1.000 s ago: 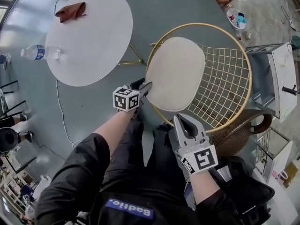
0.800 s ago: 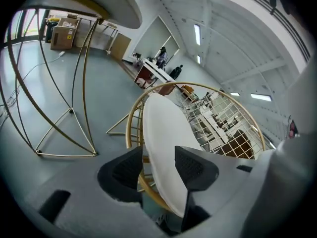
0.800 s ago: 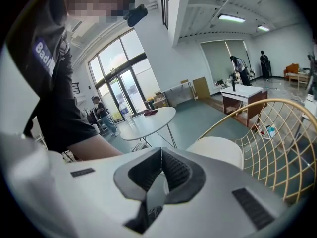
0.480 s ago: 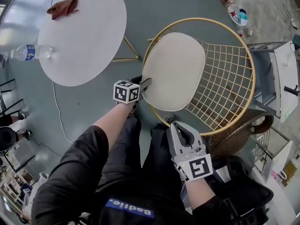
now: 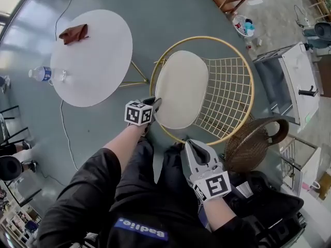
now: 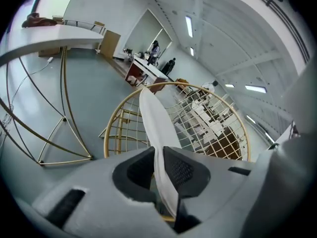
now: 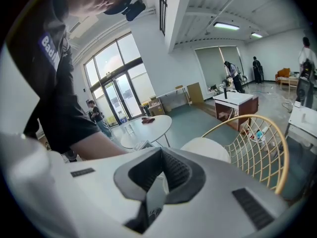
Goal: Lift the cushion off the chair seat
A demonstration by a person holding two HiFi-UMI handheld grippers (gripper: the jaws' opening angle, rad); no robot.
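Cushion is lying on the seat of the wire chair. I've got my left gripper at its near-left rim, jaws closing, pads already squeezing the cushion's edge between them. Right gripper hangs just off the chair's front rim, jaws pinched together with nothing in them.

Cushion: cream white, round and flat (like a big pancake), in the middle of the head view.
Cushion's place: lying on the seat of the chair.
Cushion's edge: the lower left rim sits between the closing jaws of the left gripper.
Chair: gold wire, round, standing upright.
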